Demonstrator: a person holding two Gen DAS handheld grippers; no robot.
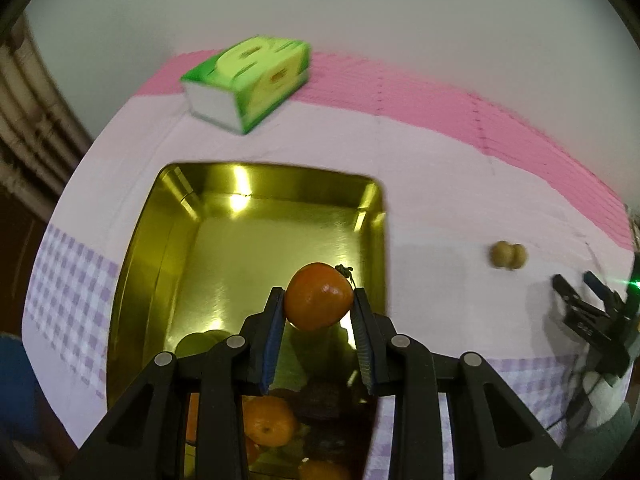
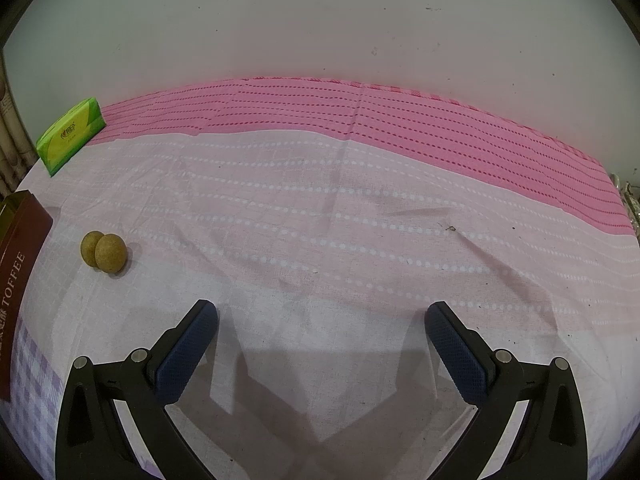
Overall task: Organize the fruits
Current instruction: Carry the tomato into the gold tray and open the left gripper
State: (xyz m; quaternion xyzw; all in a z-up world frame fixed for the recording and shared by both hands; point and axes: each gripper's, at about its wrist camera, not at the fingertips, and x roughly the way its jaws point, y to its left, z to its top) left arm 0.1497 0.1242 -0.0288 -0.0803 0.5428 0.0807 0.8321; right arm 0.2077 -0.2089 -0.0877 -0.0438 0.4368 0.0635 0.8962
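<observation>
In the left wrist view my left gripper [image 1: 319,300] is shut on a small orange [image 1: 319,297] with a dark stem, held above the inside of a gold tin box [image 1: 208,240]. Other oranges [image 1: 266,420] and a dark fruit lie in the near end of the tin, partly hidden by the gripper. Two small tan longans [image 1: 508,255] sit together on the cloth to the right of the tin. They show at the left in the right wrist view as longans [image 2: 104,254]. My right gripper [image 2: 321,316] stands open over bare cloth, with nothing between its fingers.
A green tissue pack [image 1: 250,84] lies at the far left by the wall, also tissue pack [image 2: 70,136]. The tin's brown outer wall [image 2: 20,264] reads TOFFEE. My right gripper [image 1: 588,292] shows at the right edge. A pink and white tablecloth [image 2: 340,208] covers the table.
</observation>
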